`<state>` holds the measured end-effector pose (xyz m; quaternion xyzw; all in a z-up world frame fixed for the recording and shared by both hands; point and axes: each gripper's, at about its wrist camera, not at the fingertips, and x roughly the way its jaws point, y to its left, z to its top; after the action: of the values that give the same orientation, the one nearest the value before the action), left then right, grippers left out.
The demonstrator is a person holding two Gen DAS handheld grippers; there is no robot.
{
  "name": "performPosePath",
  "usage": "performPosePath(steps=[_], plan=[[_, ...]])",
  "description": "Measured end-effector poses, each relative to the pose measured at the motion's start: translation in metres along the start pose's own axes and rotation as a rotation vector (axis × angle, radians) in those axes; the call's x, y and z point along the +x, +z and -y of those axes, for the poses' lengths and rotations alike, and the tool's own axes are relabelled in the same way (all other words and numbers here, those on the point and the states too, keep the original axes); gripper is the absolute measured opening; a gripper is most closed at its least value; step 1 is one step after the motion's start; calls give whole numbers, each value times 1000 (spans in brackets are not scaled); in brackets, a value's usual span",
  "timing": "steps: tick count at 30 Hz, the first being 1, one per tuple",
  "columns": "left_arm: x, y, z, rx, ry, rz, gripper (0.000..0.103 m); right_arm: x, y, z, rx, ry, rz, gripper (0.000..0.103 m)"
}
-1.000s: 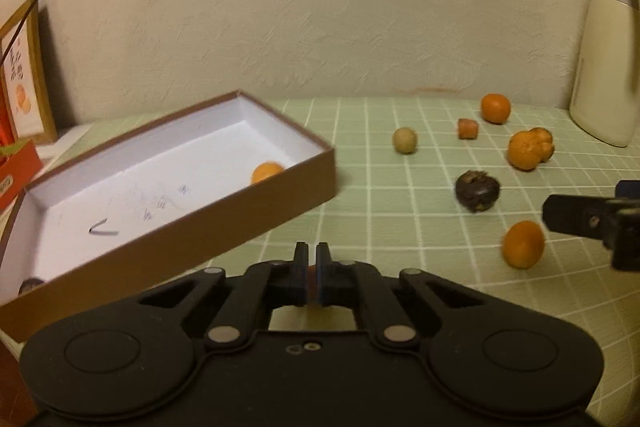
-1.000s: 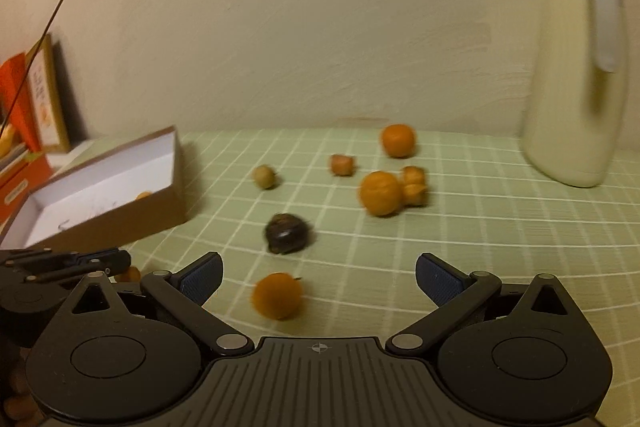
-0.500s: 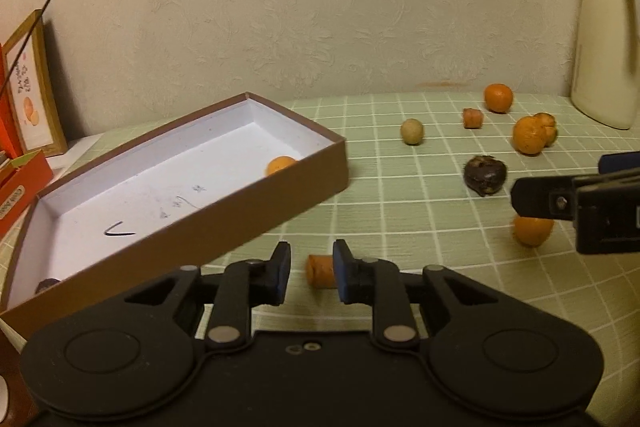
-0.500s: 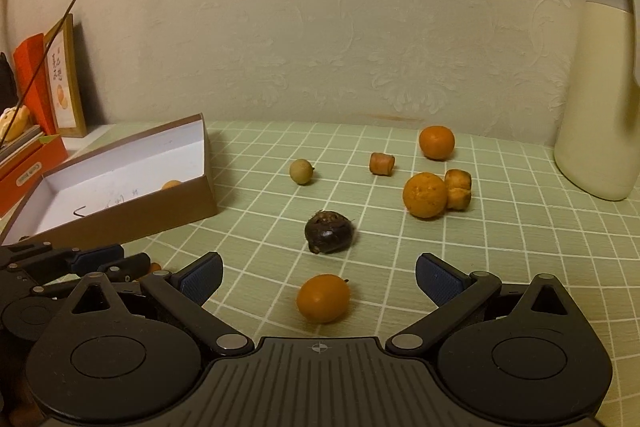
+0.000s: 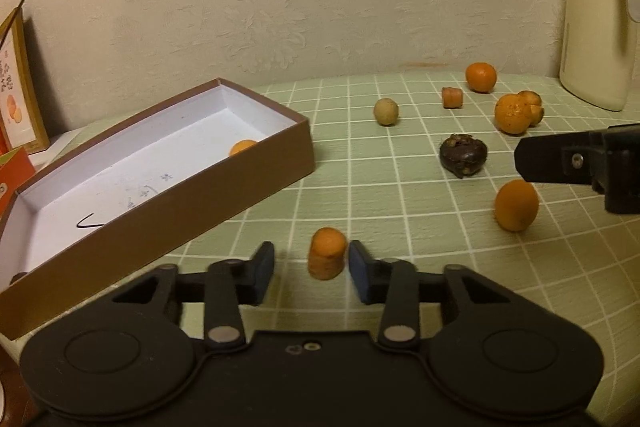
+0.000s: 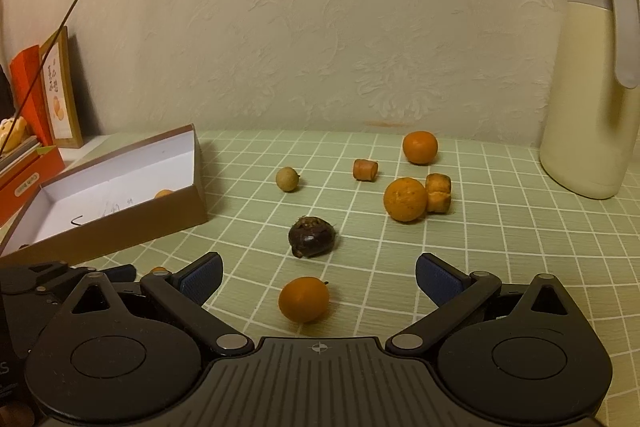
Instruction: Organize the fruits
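My left gripper is open, and a small orange carrot-like piece stands upright on the cloth between its fingers, apart from both. A brown box with a white inside lies to the left and holds one small orange fruit. My right gripper is open and empty, just above a small orange fruit. A dark brown fruit, a larger orange, a pale round fruit and other pieces lie beyond on the green checked cloth.
A cream thermos jug stands at the back right by the wall. Orange boxes and a framed card stand at the far left. One finger of the right gripper shows at the right of the left wrist view.
My left gripper has opened and let go of the small orange piece, which now stands on the cloth. My right gripper has moved closer to the small orange fruit.
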<state>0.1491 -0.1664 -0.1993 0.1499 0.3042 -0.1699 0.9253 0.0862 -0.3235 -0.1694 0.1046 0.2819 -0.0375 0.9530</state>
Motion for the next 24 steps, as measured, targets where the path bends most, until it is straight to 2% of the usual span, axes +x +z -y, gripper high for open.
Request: performPosePath(steps=[2, 13, 16, 24], plan=[[0, 0, 4, 13, -11, 4, 11, 0, 0, 2, 3, -2, -2, 102], [-3, -1, -2, -9, 16, 22, 10, 11, -4, -1, -4, -13, -35, 102], [-7, -1, -8, -17, 27, 32, 10, 20, -5, -1, 7, -10, -63, 73], [-12, 0, -16, -28, 41, 47, 10, 38, -9, -11, 4, 4, -107, 72]])
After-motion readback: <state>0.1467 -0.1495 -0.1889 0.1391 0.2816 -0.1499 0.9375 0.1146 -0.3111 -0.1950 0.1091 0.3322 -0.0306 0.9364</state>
